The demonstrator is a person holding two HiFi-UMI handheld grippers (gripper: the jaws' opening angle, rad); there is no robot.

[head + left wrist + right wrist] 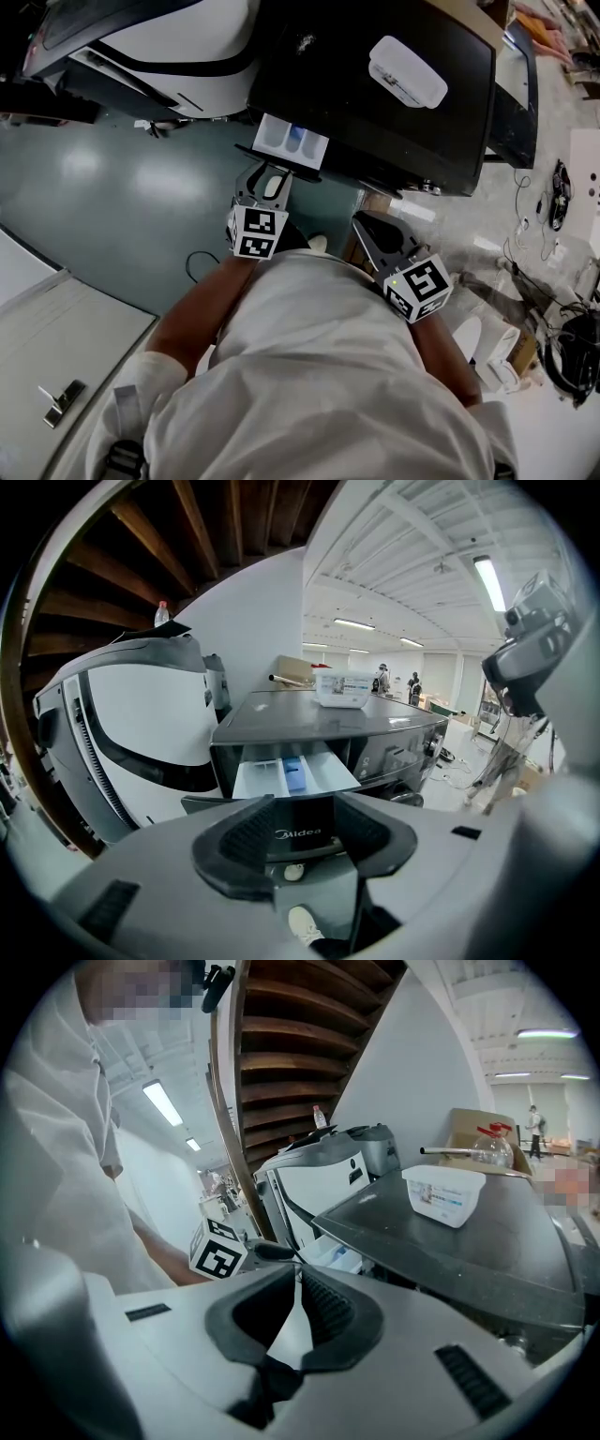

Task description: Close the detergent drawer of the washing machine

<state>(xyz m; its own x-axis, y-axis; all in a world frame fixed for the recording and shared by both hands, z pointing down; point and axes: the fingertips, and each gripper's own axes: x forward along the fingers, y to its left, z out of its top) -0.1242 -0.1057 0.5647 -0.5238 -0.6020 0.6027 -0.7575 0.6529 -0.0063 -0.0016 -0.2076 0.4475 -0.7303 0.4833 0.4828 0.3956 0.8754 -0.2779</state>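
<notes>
The dark washing machine stands ahead with its white detergent drawer pulled out, a blue compartment in its middle. My left gripper is right at the drawer's front edge and is open. In the left gripper view the drawer lies just beyond the wide jaws, and its dark front panel with a logo shows between them; whether they touch it I cannot tell. My right gripper hangs lower right of the drawer, shut and empty. In the right gripper view its fingertips meet, with the drawer beyond.
A white lidded box sits on the washer's top. A large white appliance stands to the left of the washer. Cables and clutter lie on the floor at the right. A white panel lies at the lower left.
</notes>
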